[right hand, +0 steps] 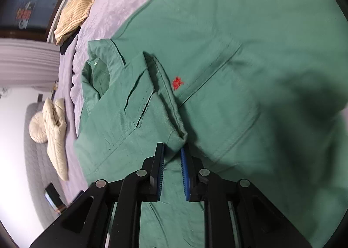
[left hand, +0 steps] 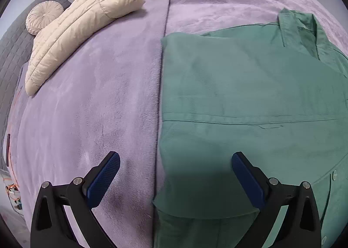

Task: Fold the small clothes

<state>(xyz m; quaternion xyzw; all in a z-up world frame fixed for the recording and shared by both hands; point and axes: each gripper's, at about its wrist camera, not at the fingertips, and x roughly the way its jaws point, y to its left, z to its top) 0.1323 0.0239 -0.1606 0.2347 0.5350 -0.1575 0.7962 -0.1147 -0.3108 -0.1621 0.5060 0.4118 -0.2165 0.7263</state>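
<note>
A green button-up shirt (left hand: 250, 86) lies flat on the lilac blanket (left hand: 97, 106), its collar (left hand: 298, 28) toward the far side. My left gripper (left hand: 175, 154) hovers wide open over the shirt's straight left edge, one finger above the blanket and the other above the cloth, holding nothing. In the right wrist view the shirt (right hand: 239, 52) shows a red embroidered mark (right hand: 178, 83) and a sleeve (right hand: 165, 86) folded across the body. My right gripper (right hand: 173, 145) stands narrowly open just behind the sleeve's cuff (right hand: 180, 134); its pads do not press on the cloth.
A cream puffer jacket (left hand: 76, 34) lies folded on the blanket at the far left, beside a round cushion (left hand: 43, 16) and a grey headboard (left hand: 13, 52). A yellowish ribbed garment (right hand: 76, 12) lies near the bed's far edge. Cables lie on the floor to the left.
</note>
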